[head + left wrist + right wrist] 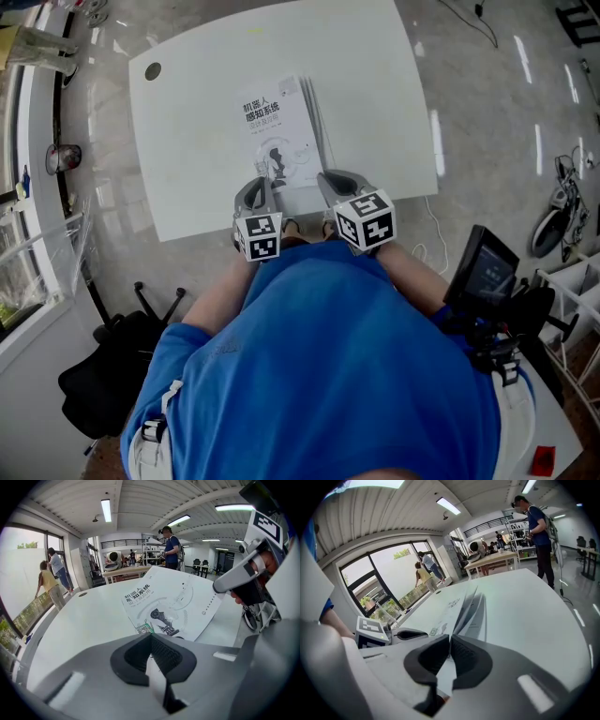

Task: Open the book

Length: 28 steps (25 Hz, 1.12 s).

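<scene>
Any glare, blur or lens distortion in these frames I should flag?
Head view: sharp on the book, glare streaks on the glossy floor. Left gripper view: heavy fisheye, dark corners, window blown out, near foreground soft. Right gripper view: same fisheye, bright window, foreground soft too.

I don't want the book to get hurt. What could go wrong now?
The left gripper and the right gripper each pinch a thin white edge of the book. If they pull apart or too fast, that paper might tear or crease. The book lies near the front edge of the table, so a tug toward the person might slide it off.
</scene>
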{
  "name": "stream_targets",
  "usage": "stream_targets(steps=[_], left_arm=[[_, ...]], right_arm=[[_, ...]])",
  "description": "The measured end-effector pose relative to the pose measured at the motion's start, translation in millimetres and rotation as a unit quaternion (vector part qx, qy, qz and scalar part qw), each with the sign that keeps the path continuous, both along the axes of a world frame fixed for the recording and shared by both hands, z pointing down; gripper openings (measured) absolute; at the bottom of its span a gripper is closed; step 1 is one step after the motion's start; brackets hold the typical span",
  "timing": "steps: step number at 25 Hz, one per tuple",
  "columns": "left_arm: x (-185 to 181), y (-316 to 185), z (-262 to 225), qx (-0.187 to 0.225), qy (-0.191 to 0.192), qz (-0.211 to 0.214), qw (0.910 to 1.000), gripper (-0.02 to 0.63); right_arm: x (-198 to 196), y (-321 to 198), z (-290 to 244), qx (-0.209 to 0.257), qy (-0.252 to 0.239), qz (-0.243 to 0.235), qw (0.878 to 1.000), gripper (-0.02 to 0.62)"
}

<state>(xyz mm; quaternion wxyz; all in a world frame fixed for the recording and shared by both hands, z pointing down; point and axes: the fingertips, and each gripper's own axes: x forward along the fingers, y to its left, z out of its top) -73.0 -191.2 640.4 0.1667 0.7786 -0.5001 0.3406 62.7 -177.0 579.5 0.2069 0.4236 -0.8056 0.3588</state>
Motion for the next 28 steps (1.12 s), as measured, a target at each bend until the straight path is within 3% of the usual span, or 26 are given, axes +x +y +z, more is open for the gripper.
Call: stream_targets(steps=[9,28], left_arm=[[1.8,-10.6,-14.8,0.019,0.013,-0.009,0.9997,0.006],[-37.7,-13.6,-42.2,0.044,0.019,-0.058,0.9972,0.006]], right_arm=[[-18.5,-5.3,-24.3,0.045,0.007,-0.038,0.998,0.011],[-86.3,-5.6,-70.2,0.103,-0.012,-0.140,0.985,0.011]])
